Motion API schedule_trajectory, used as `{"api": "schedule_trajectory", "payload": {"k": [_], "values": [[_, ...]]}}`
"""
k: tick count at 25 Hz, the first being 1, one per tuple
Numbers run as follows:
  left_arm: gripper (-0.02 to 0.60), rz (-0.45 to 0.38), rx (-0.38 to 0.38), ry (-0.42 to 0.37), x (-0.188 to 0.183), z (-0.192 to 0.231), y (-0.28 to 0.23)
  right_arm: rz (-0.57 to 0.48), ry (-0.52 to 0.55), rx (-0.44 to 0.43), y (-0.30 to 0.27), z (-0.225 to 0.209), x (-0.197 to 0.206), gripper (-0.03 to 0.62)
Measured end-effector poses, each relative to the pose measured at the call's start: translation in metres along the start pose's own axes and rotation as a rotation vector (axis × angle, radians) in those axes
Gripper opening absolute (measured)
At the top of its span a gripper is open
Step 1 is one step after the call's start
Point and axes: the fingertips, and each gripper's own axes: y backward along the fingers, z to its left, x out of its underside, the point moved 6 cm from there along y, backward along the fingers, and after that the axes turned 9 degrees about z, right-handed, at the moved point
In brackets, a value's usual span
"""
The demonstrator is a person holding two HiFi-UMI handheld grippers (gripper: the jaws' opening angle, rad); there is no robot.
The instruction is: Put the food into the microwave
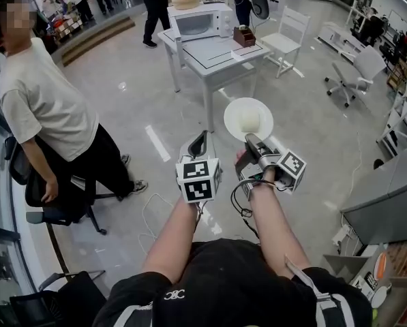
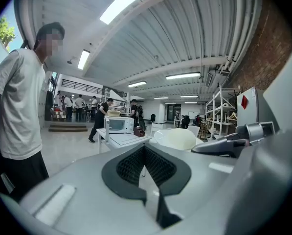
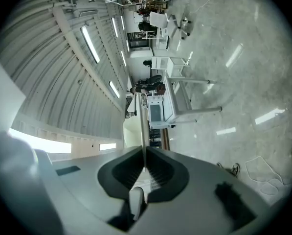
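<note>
Right gripper [image 1: 248, 139] pinching plate [image 1: 234, 118], food [image 1: 250, 122] aboard

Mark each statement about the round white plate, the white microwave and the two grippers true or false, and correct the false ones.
1. The right gripper clamps the round white plate by its rim. True.
2. The plate is empty. False: a pale lump of food lies on it.
3. The white microwave stands on the floor. False: it stands on the white table.
4. The left gripper holds nothing. True.
</note>
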Motion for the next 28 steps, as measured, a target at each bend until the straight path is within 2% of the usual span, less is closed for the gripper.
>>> {"api": "schedule_trajectory", "payload": {"k": [16, 22, 28], "values": [[0.006, -0.001, 0.002, -0.007, 0.001, -0.015, -0.010, 0.007, 0.021, -0.016, 0.007, 0.001, -0.015, 0.020], [0.006, 0.003, -0.002, -0.017, 0.000, -0.035, -0.022, 0.008, 0.019, -0.018, 0.017, 0.001, -0.036, 0.020], [0.006, 0.004, -0.018, -0.002, -0.004, -0.071, -0.050, 0.032, 0.025, -0.019, 0.028, -0.001, -0.080, 0.020]]}}
